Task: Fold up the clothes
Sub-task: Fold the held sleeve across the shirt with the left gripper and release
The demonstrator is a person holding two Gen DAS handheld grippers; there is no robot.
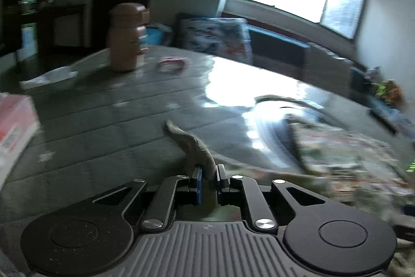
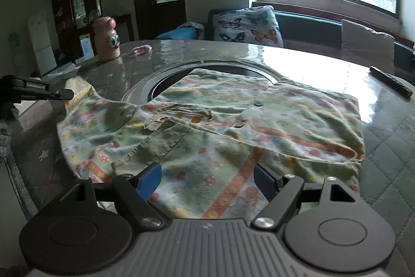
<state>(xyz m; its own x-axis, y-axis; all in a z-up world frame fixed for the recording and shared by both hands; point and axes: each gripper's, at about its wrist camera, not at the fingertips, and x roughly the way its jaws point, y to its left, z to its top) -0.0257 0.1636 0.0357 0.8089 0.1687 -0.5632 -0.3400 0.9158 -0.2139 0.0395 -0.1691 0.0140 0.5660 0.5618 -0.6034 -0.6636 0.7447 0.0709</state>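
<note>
Right under the right hand-held gripper: a small printed shirt, spread flat on the desk. Blue pads wide apart, one on each side of the near hem, holding nothing. Hard to tell if touching the cloth or just above it.

Off to the left of that hand-held gripper: the shirt's sleeve tip, lifted a little off the desk. Pinched there by the left hand-held gripper, closed tight on it. Same pinch seen from the left side: left hand-held gripper shut on a strip of cloth, poking up between the pads, rest of the shirt lying off to its right.

Long way of the shirt: side to side, from the held sleeve on the left to the far edge on the right. Left hand nearest the sleeve, right hand nearest the bottom hem.

Likely next: sleeve carried over toward the middle of the shirt. Fold not yet made.

Far behind, past both hand-held grippers: a brown bottle with googly eyes and a small pink thing, well apart from the shirt.
</note>
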